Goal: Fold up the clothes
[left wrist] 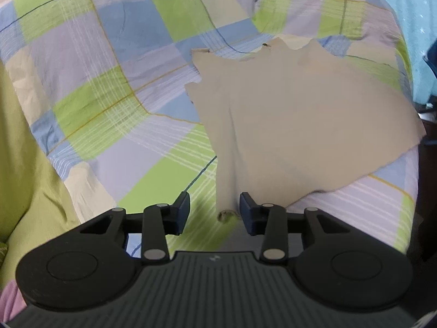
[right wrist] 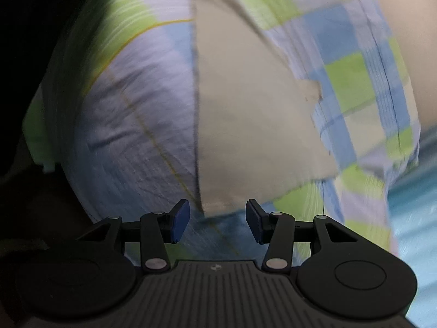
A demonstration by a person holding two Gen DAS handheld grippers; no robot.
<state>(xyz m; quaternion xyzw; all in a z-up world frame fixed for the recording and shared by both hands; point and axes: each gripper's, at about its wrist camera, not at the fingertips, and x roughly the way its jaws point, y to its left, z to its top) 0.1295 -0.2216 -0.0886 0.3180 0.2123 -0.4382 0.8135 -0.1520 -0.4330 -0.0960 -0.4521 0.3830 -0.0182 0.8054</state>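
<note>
The beige shirt (left wrist: pixel 286 125) lies spread on the checked bedspread (left wrist: pixel 114 95) just ahead of both claws, its near corner between the wide-open, empty left claw (left wrist: pixel 214 211), its straight edge running away from the equally open, empty right claw (right wrist: pixel 217 220), nothing in between.

You have a beige garment (left wrist: pixel 295 125) of thin, matt cloth, smooth apart from a few soft creases. Beneath it, the checked bedsheet (left wrist: pixel 114 82) is a lightly crinkled woven cotton-like fabric, also matt. Your left gripper (left wrist: pixel 214 211) is matt black plastic with dull metal pivot pins and a ribbed body; your right gripper (right wrist: pixel 217 222) looks the same, its jaws faced with blue, rubbery-looking pads (right wrist: pixel 181 220).
</note>
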